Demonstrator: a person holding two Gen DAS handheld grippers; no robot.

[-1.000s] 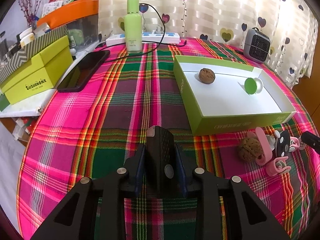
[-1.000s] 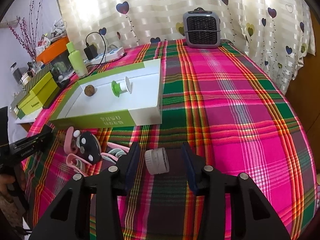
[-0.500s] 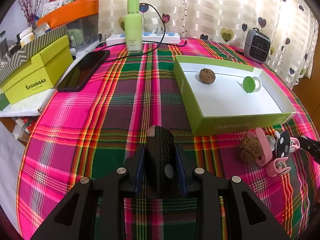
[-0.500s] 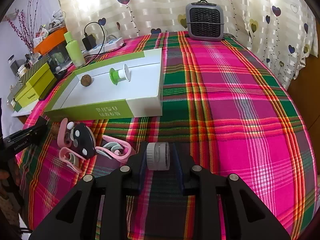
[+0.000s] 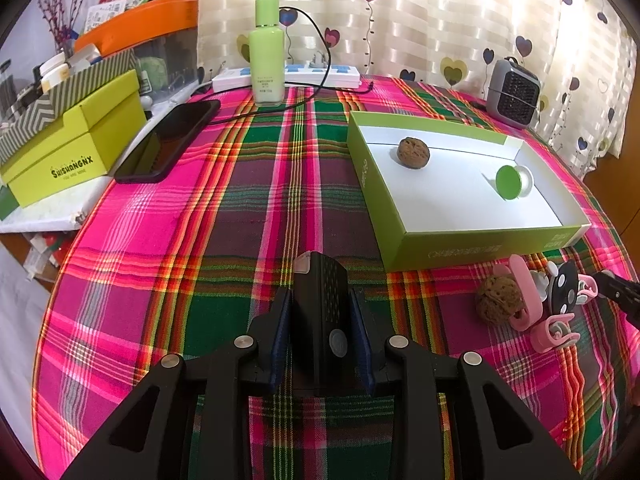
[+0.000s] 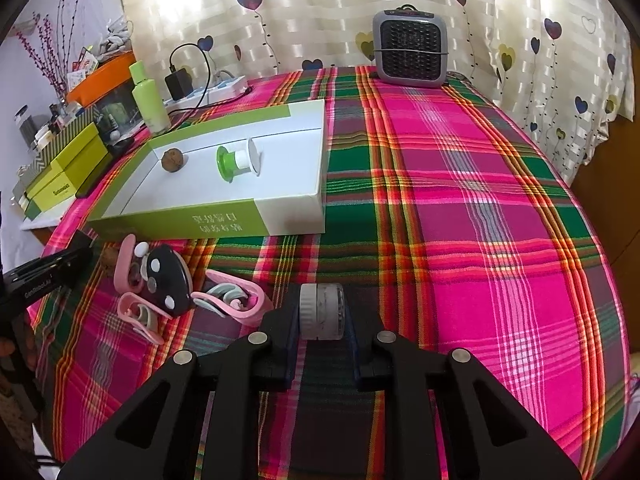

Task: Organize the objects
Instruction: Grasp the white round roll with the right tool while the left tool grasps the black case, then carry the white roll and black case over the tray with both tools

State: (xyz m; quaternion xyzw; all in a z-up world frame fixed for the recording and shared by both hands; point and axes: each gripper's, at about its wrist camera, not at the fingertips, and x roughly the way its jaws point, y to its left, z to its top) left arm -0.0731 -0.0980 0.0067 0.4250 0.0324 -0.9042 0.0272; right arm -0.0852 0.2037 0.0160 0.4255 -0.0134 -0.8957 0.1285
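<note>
My left gripper is shut on a black box-shaped device low over the plaid tablecloth. My right gripper is shut on a small white jar lying on its side. The green and white tray holds a walnut and a green-capped spool. In front of the tray lie a second walnut, pink clips and a black spotted piece.
A grey mini heater stands at the back. A green bottle, a power strip, a black phone and yellow-green boxes sit at the left. The table edge curves down on the right.
My right gripper closed on the white jar and moved forward slightly with it. The left gripper stays shut on the black device, nearly still.
</note>
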